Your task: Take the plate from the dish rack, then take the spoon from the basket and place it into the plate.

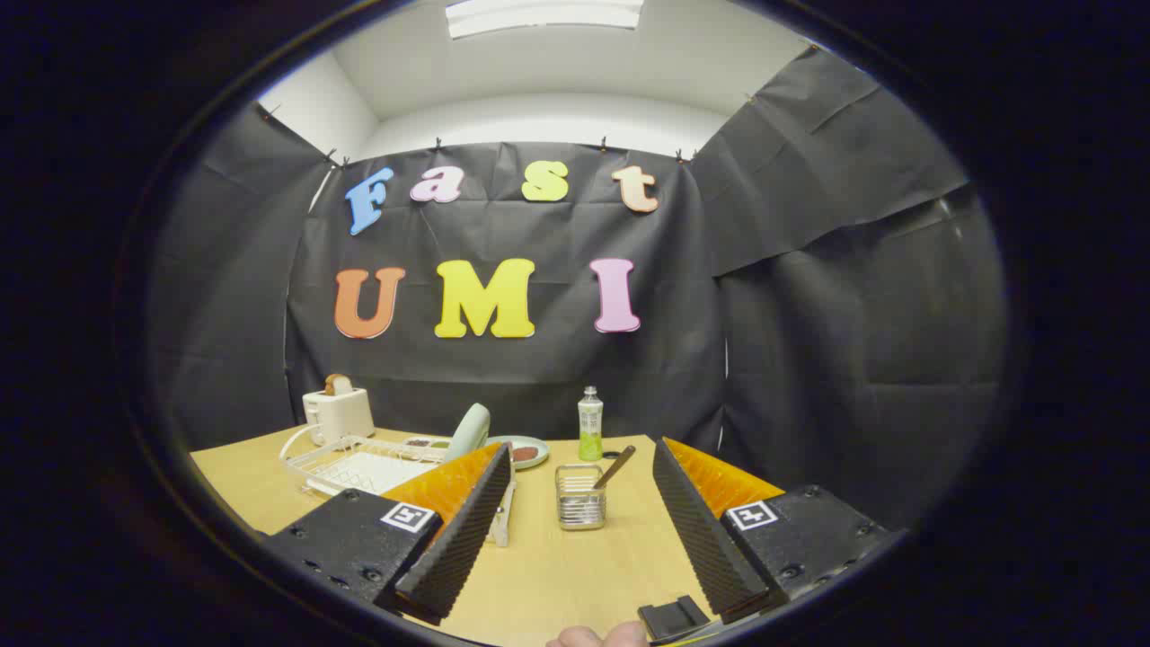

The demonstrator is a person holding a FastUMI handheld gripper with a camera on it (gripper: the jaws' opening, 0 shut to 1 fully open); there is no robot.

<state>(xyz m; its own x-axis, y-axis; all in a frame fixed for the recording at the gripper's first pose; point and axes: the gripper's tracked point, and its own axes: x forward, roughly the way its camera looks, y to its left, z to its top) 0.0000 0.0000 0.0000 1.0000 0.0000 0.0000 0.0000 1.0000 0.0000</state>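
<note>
Fingers of your black-and-orange gripper point(575, 530) stood spread wide and held nothing. Between them, low in the frame's centre, sat the small wire mesh basket point(579, 509) with the brown-handled spoon point(614, 467) leaning out of it. Left of centre, the pale green round plate point(469, 431) stood upright in the white wire dish rack point(355, 467). By that, neither step was done; the plate came first.

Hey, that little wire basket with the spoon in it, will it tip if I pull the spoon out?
Possibly. The basket looks light, thin wire, and the spoon leans over its rim, so dragging sideways might tip it. The open tool should probably lift straight up.
</note>
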